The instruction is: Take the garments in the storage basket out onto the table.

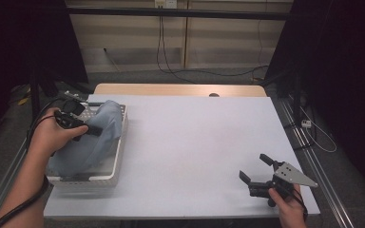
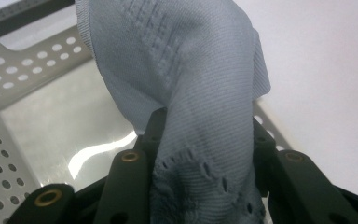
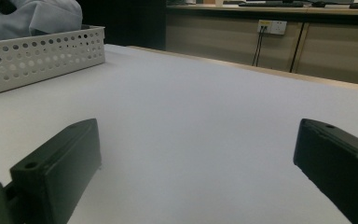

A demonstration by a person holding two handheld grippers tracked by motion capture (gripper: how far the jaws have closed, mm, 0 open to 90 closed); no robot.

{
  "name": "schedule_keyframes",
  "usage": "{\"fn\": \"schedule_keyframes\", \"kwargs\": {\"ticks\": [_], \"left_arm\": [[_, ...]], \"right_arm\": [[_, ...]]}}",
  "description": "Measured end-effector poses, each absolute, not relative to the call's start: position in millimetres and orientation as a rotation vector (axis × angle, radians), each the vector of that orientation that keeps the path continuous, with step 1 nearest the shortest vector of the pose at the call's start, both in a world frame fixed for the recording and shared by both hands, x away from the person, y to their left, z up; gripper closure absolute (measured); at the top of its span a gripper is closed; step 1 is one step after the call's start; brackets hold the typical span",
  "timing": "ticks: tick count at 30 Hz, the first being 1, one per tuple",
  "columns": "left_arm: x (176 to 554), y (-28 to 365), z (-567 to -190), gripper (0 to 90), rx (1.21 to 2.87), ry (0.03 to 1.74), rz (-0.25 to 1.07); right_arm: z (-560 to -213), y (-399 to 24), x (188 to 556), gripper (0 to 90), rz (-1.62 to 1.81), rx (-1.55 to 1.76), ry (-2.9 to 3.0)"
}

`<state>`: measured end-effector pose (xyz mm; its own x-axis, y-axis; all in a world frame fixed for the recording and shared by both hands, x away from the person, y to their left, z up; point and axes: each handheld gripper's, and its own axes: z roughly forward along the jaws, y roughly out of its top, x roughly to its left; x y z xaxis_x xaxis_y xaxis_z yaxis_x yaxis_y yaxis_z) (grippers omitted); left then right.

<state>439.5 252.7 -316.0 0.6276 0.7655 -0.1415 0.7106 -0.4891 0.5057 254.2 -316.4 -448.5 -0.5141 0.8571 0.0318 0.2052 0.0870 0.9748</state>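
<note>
Cloth [image 1: 92, 137] was the job: grey-blue fabric heaped in the white perforated tray [image 1: 116, 168] at the table's [image 1: 195, 142] left edge.

High view: left gripper [image 1: 95, 131] sat over the tray, fingers buried in a raised fold of cloth, forearm coming in from bottom left. Right gripper [image 1: 257, 168] rested near the table's front right corner, well apart from the tray, nothing near its fingers.

Left gripper view: fingers [image 2: 130, 172] were partly closed, clamped on a bunched pleat of cloth [image 2: 191, 93] that rose between them and draped over the tray wall [image 2: 23, 60]. Shiny tray floor [image 2: 65, 126] was visible below, so that part of the cloth was clear of the bottom.

Right gripper view: fingers [image 3: 60, 168] stood wide open, holding nothing, bare table [image 3: 191, 116] between them. Tray [image 3: 42, 56] with cloth [image 3: 28, 16] sat far off at upper left.

Judgement: step in hand was lifting the cloth out of the tray, early in the job. Most of the fabric looked to be lying inside. Next move calls for enough height to clear the tray wall, then a carry toward the open table centre. Risk: trailing cloth snagging the rim and dragging the tray. Right gripper likely needed to take a second corner.
</note>
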Motion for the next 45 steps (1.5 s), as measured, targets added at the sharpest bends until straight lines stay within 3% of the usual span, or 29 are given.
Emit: {"fn": "schedule_keyframes", "kwargs": {"ticks": [45], "left_arm": [[449, 221, -272, 61.5, 2.381, 1.106, 0.090]], "right_arm": [[-448, -317, 254, 0.4, 1.467, 1.039, 1.797]]}}
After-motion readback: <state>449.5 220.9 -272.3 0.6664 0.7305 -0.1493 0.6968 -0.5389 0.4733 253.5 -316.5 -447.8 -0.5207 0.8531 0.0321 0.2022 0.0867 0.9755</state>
